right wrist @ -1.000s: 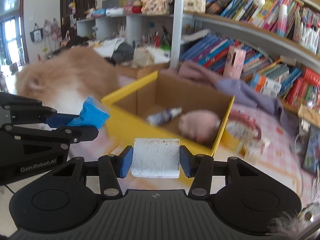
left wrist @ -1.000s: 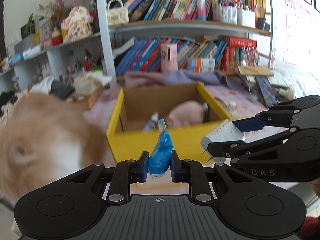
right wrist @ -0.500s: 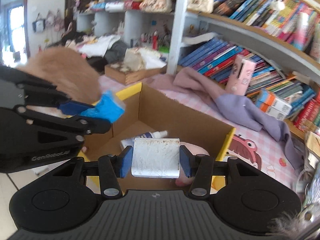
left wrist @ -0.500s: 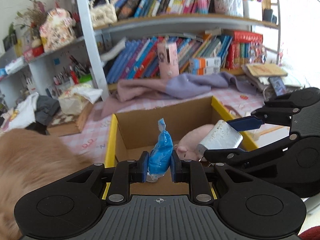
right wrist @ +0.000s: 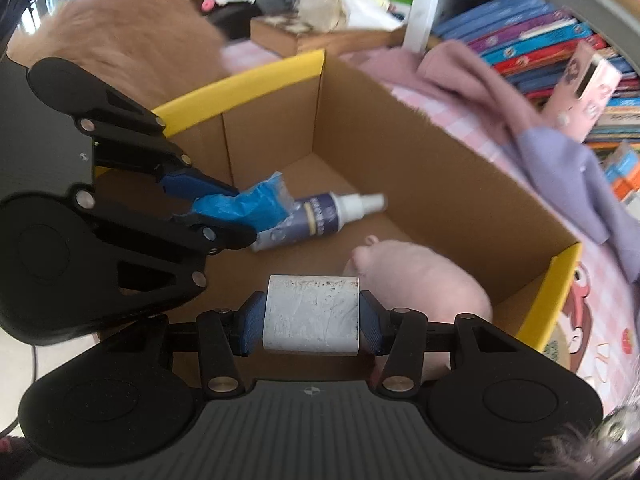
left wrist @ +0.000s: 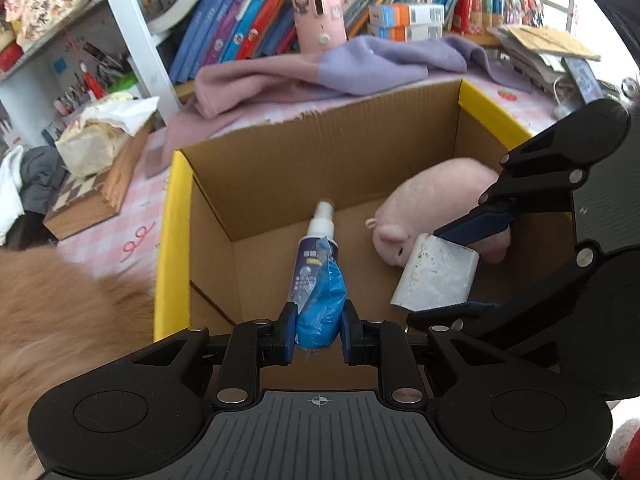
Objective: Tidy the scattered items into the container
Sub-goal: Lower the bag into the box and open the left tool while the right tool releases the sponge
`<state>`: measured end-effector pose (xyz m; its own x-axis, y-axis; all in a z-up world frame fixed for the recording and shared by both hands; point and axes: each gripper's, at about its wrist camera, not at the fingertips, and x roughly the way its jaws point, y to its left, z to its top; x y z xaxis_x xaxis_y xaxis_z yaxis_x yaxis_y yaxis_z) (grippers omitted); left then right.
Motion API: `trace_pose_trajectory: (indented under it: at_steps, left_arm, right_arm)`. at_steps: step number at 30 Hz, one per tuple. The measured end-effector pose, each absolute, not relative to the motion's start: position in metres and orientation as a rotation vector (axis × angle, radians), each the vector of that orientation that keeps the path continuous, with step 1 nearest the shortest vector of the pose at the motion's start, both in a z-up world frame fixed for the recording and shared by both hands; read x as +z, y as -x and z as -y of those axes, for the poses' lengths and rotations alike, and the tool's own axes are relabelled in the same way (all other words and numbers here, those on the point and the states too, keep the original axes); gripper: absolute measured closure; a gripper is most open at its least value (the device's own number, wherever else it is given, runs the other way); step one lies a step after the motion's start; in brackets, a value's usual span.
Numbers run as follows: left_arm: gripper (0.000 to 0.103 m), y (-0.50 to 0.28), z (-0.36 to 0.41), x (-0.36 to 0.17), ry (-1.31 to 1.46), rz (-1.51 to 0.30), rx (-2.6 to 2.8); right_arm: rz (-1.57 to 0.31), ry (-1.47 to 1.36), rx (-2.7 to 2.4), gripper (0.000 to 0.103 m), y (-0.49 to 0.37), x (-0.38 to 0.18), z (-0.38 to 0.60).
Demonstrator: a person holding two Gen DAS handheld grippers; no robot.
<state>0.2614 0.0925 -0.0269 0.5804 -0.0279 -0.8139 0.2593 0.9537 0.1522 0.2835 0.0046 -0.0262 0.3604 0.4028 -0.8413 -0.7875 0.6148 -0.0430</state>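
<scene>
A yellow-rimmed cardboard box (left wrist: 173, 216) (right wrist: 256, 76) stands open below both grippers. Inside it lie a spray bottle (left wrist: 316, 240) (right wrist: 320, 216) and a pink plush pig (left wrist: 436, 192) (right wrist: 424, 280). My left gripper (left wrist: 318, 330) (right wrist: 224, 212) is shut on a crumpled blue packet (left wrist: 320, 304) (right wrist: 244, 206), held over the box's left half above the bottle. My right gripper (right wrist: 312, 322) (left wrist: 452, 272) is shut on a scuffed white block (right wrist: 312, 314) (left wrist: 436, 276), held over the box just in front of the pig.
An orange furry cat (left wrist: 60, 320) (right wrist: 132, 36) sits against the box's left side. A pink and lilac cloth (left wrist: 320, 68) (right wrist: 520, 112) lies behind the box, below shelves of books (left wrist: 248, 24). A chessboard box with tissue (left wrist: 92, 176) stands at the back left.
Both grippers have moved forward and down with their items, from in front of the box to over its inside. The cat has slid to the left edge of view.
</scene>
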Motion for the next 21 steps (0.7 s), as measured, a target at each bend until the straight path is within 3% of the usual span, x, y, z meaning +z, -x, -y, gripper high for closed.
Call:
trace_pose_trajectory:
  at_steps: [5, 9, 12, 15, 21]
  left_arm:
    - [0.079, -0.263, -0.091, -0.03, -0.282, -0.95, -0.169]
    - [0.068, -0.264, -0.094, -0.029, -0.266, -0.944, -0.153]
    - [0.066, -0.262, -0.096, -0.024, -0.256, -0.923, -0.151]
    - [0.049, -0.256, -0.097, -0.015, -0.273, -0.872, -0.119]
    - [0.037, -0.232, -0.104, 0.018, -0.193, -0.736, -0.081]
  right_arm:
    - [-0.925, 0.518, 0.798, 0.055, -0.284, -0.03, -0.009]
    - [-0.911, 0.521, 0.793, 0.055, -0.283, -0.029, -0.007]
    - [-0.894, 0.518, 0.784, 0.052, -0.283, -0.027, -0.006]
    - [-0.863, 0.505, 0.775, 0.048, -0.278, -0.021, -0.003]
    - [-0.719, 0.445, 0.738, 0.043, -0.255, 0.008, 0.013]
